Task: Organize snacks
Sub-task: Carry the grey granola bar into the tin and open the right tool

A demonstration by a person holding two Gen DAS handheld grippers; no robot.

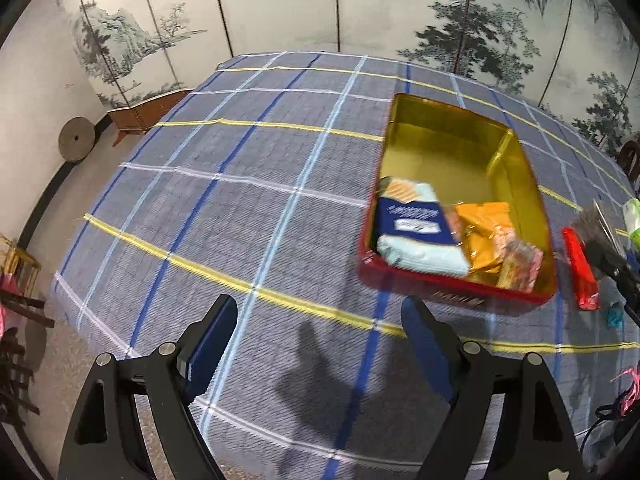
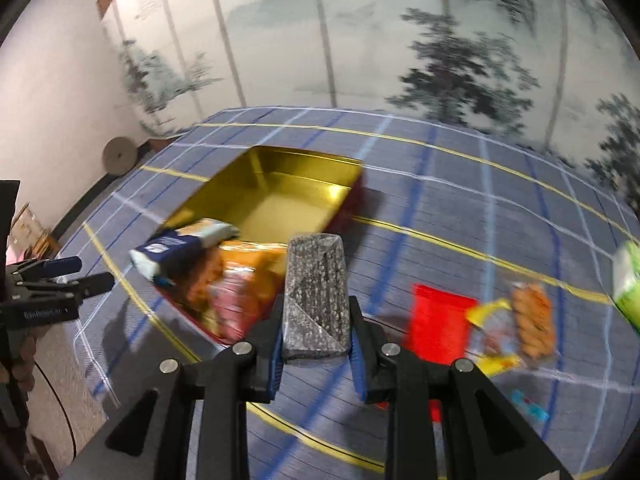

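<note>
A red tin with a gold inside (image 1: 448, 148) (image 2: 280, 184) sits on the blue plaid tablecloth. Its near end holds a blue-and-white cracker pack (image 1: 416, 224) (image 2: 176, 248) and orange and pink snack packs (image 1: 488, 236) (image 2: 244, 280). My right gripper (image 2: 316, 320) is shut on a dark speckled snack bar (image 2: 316, 292) and holds it above the tin's near right corner. My left gripper (image 1: 320, 332) is open and empty above the cloth, left of the tin. It shows at the left edge of the right wrist view (image 2: 76, 274).
Right of the tin lie a red packet (image 1: 580, 272) (image 2: 440, 320), a yellow pack of biscuits (image 2: 520, 320), a green packet (image 2: 628, 280) and a small blue sweet (image 2: 532, 404). A painted folding screen (image 1: 320, 4) stands behind the table. Wooden furniture (image 1: 16, 320) stands at the left.
</note>
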